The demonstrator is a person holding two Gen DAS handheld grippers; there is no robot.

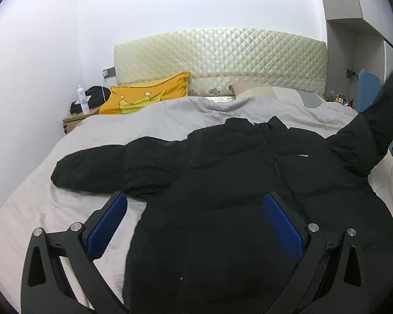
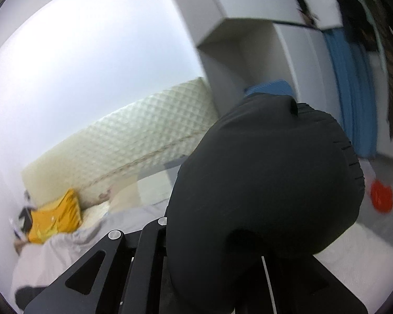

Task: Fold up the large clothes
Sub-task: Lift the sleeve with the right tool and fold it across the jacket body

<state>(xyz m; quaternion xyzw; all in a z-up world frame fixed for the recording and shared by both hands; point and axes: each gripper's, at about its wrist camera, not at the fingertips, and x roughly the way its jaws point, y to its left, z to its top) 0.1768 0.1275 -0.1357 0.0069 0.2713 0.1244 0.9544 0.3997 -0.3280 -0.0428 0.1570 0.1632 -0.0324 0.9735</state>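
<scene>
A black puffer jacket (image 1: 222, 172) lies front up on the bed, its zipper running down the middle. One sleeve (image 1: 97, 167) stretches flat to the left. The other sleeve (image 1: 366, 130) rises off the bed at the right edge of the left wrist view. My left gripper (image 1: 195, 198) hovers open over the jacket's lower part, blue pads (image 1: 110, 225) wide apart with nothing between them. In the blurred right wrist view, my right gripper (image 2: 167, 235) is shut on the raised sleeve's cuff end (image 2: 269, 178), which bulges up and hides the fingertips.
A grey duvet (image 1: 149, 125) covers the bed, with a quilted headboard (image 1: 217, 52) behind it. A yellow cushion (image 1: 146, 96) lies at the head end, beside a nightstand (image 1: 73, 121) holding a bottle. A white wardrobe (image 2: 238, 39) and blue curtain (image 2: 351, 86) stand to the right.
</scene>
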